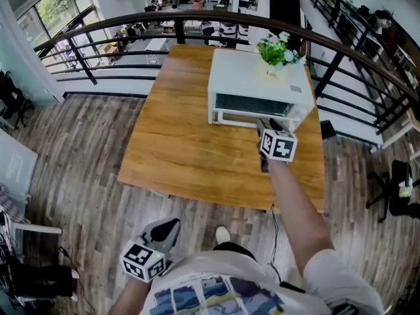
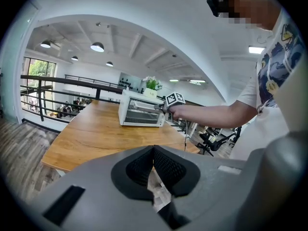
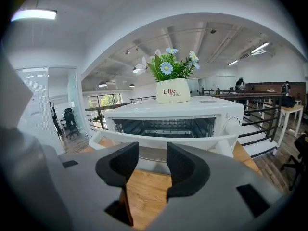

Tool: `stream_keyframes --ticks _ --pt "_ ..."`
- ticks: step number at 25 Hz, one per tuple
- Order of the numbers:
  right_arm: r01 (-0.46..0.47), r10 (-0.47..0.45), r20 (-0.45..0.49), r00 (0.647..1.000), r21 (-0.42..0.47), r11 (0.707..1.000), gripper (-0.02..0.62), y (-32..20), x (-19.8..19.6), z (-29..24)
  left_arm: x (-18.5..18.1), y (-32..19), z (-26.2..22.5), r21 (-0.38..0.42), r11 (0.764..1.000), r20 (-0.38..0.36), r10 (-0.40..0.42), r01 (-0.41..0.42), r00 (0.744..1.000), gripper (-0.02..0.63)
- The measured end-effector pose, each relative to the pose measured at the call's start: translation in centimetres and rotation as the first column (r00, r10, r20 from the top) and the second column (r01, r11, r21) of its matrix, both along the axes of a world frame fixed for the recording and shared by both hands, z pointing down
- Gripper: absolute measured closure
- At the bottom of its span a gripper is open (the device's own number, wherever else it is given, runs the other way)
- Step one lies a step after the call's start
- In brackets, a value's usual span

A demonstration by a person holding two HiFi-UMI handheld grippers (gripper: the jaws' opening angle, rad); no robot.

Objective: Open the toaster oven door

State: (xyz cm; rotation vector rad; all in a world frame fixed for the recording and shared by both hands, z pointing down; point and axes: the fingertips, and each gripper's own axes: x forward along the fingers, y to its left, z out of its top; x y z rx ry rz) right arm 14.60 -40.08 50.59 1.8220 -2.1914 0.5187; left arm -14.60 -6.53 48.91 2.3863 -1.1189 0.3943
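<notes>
Toaster oven (image 1: pixel 259 84) sits at the table's (image 1: pixel 177 149) far right, door seemingly part-lowered. Your right gripper (image 3: pixel 151 150), jaws apart and empty, faces the handle (image 3: pixel 163 139): hook it, draw down evenly. Left gripper (image 2: pixel 154 149) pinched together, idle.

Toaster oven (image 1: pixel 259 87) on the far right part of the surface (image 1: pixel 184 149), door toward the near edge. On top of it, toward the back right, flower pot (image 1: pixel 272 73). Right gripper (image 1: pixel 268 128) over the surface, just before the door handle (image 1: pixel 243 118), near its right end. Left gripper (image 1: pixel 164 231) well apart, past the surface's near edge, over the floor (image 1: pixel 79 163), close to the person's body. Railing (image 1: pixel 179 30) behind the surface and along its left and right sides
</notes>
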Motion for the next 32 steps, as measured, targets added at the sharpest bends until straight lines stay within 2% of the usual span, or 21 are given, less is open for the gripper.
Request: stream_keyframes --ticks 8,21,32 --pt "0.003 -0.003 -0.006 1.000 0.023 1.000 0.414 1.5 -0.4 0.9 -0.1 0.0 0.1 0.003 1.000 0.009 0.017 -0.017 1.000 0.603" --pt "-0.005 0.005 -0.009 1.000 -0.001 1.000 0.414 3.4 -0.4 3.1 0.2 0.2 0.1 0.010 0.999 0.008 0.034 -0.035 0.999 0.603" --pt "0.007 -0.007 -0.012 1.000 0.018 1.000 0.414 4.5 -0.7 3.7 0.4 0.0 0.1 0.013 0.999 0.009 0.039 -0.039 0.999 0.603"
